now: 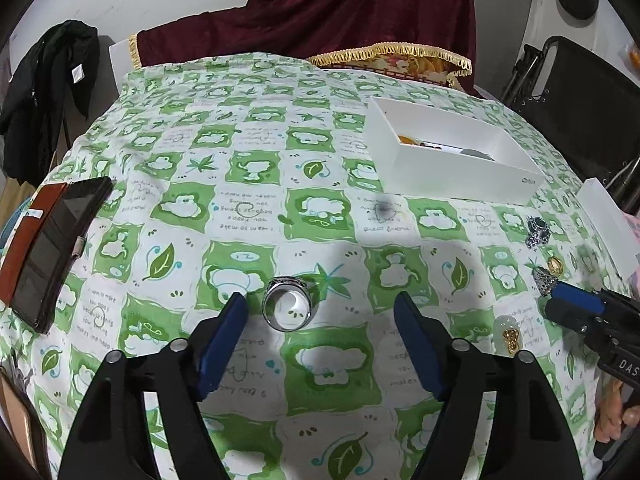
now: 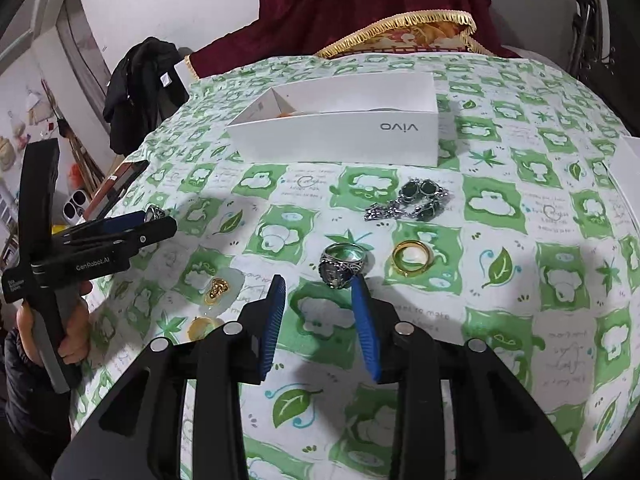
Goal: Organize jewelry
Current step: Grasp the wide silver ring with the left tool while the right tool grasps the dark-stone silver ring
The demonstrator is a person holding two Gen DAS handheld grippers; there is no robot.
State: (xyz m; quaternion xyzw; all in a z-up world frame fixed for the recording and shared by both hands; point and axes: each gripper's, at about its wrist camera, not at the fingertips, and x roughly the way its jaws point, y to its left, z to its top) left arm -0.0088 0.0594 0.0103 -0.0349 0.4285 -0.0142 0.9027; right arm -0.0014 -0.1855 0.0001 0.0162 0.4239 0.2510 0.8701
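The left gripper (image 1: 320, 304) points forward and slightly down, its two blue-padded fingers (image 1: 224, 340) spread wide apart with nothing between them. Seen from the right wrist camera, it lies nearly level, and a hand (image 2: 70, 332) wraps around its grey handle from below, a dark sleeve (image 2: 24, 400) covering the wrist behind. The right gripper (image 2: 318, 288) also tips forward and down, its jaws parted more narrowly and closed on nothing. In the left wrist view, fingers of the right hand (image 1: 612, 416) curl around that gripper's handle.
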